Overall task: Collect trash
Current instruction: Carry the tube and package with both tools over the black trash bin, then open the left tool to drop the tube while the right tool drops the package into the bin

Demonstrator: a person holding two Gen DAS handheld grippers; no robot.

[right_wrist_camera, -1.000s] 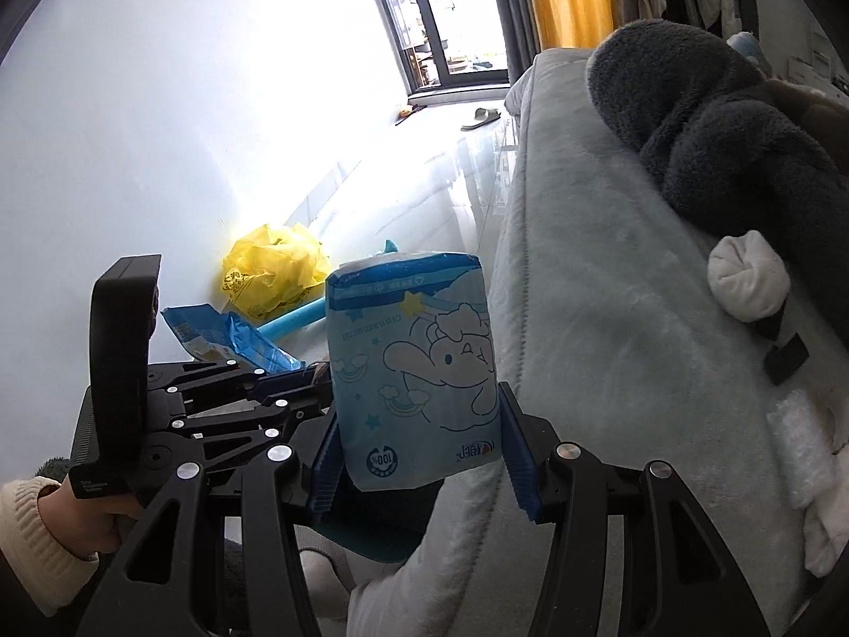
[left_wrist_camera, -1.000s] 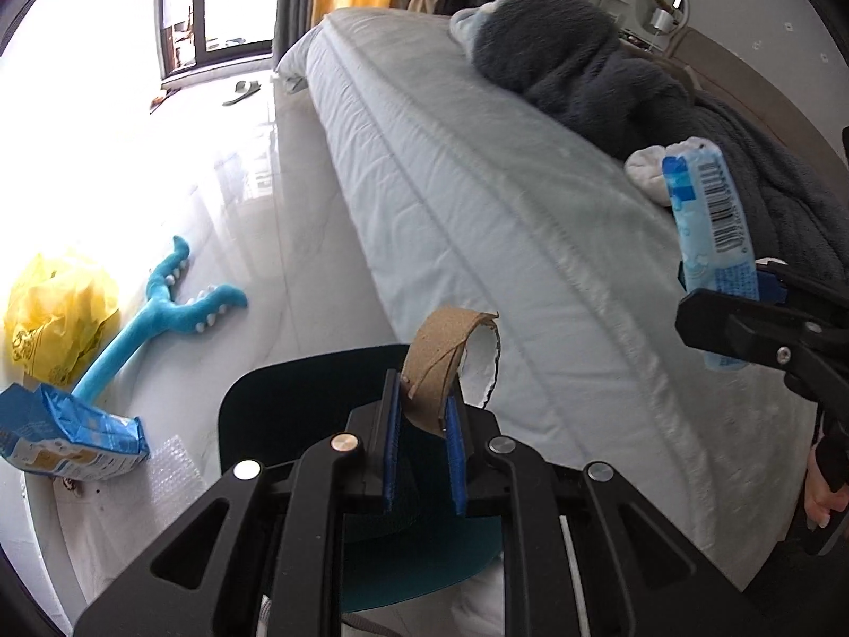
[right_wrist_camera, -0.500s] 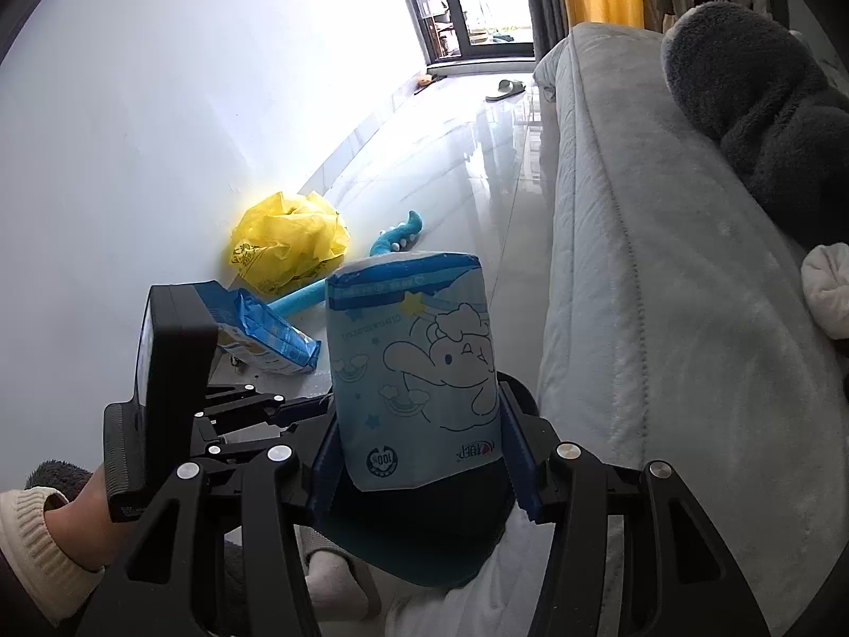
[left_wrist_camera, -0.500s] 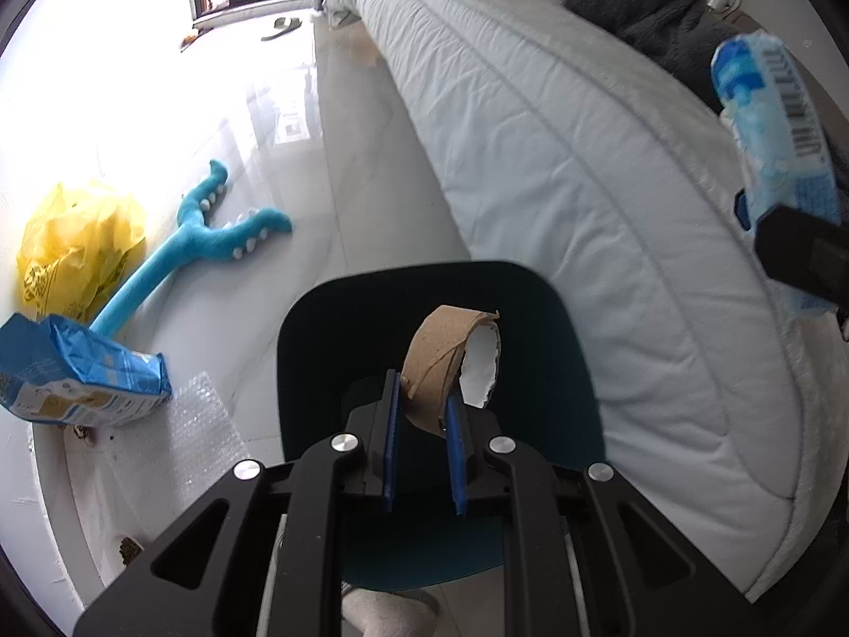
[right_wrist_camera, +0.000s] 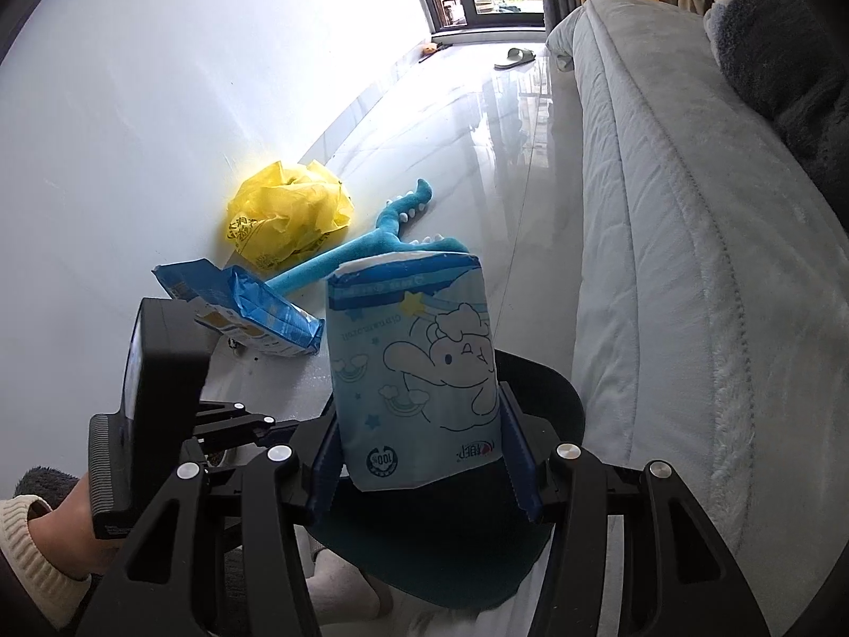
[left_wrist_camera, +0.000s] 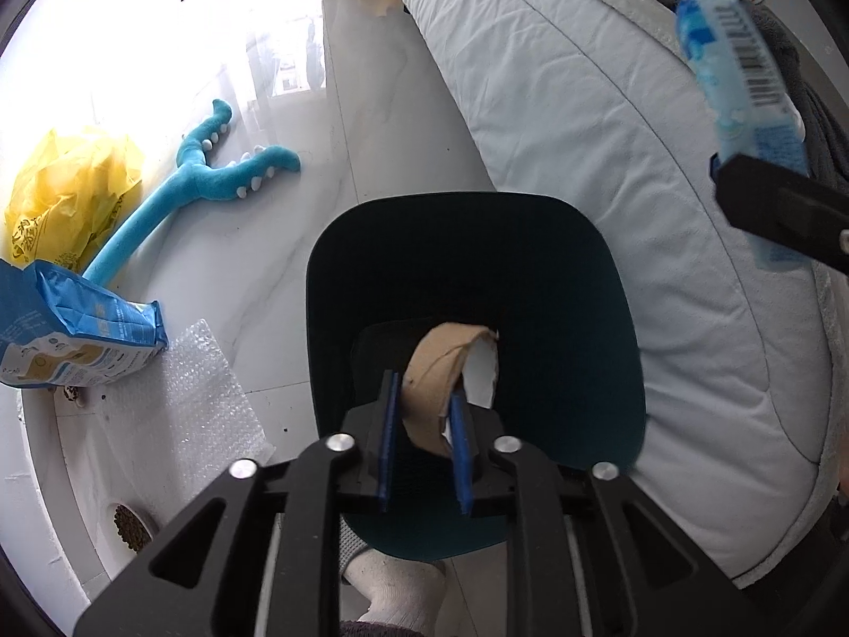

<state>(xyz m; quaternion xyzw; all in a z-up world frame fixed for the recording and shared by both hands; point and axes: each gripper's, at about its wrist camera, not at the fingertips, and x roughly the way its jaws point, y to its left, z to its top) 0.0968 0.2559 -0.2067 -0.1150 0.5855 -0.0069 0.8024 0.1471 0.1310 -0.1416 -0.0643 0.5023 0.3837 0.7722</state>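
Observation:
My left gripper (left_wrist_camera: pixel 423 435) is shut on a crushed brown cardboard tube (left_wrist_camera: pixel 438 371) and holds it over the open mouth of a dark teal trash bin (left_wrist_camera: pixel 557 244) on the floor beside the bed. My right gripper (right_wrist_camera: pixel 419 446) is shut on a light blue tissue pack with a cartoon print (right_wrist_camera: pixel 414 371), just above the bin's rim (right_wrist_camera: pixel 557 393). That pack also shows at the right edge of the left wrist view (left_wrist_camera: pixel 743 74), above the bin's right side.
A bed with a pale quilt (left_wrist_camera: pixel 610 132) runs along the right. On the floor at the left lie a yellow plastic bag (left_wrist_camera: pixel 63 196), a blue plush toy (left_wrist_camera: pixel 185 186), a blue snack bag (left_wrist_camera: pixel 69 339) and bubble wrap (left_wrist_camera: pixel 201 398). A white wall (right_wrist_camera: pixel 159 106) stands at the left.
Both grippers have tipped down and moved over the bin, each with its load. The bin's mouth now lies under the cardboard tube.

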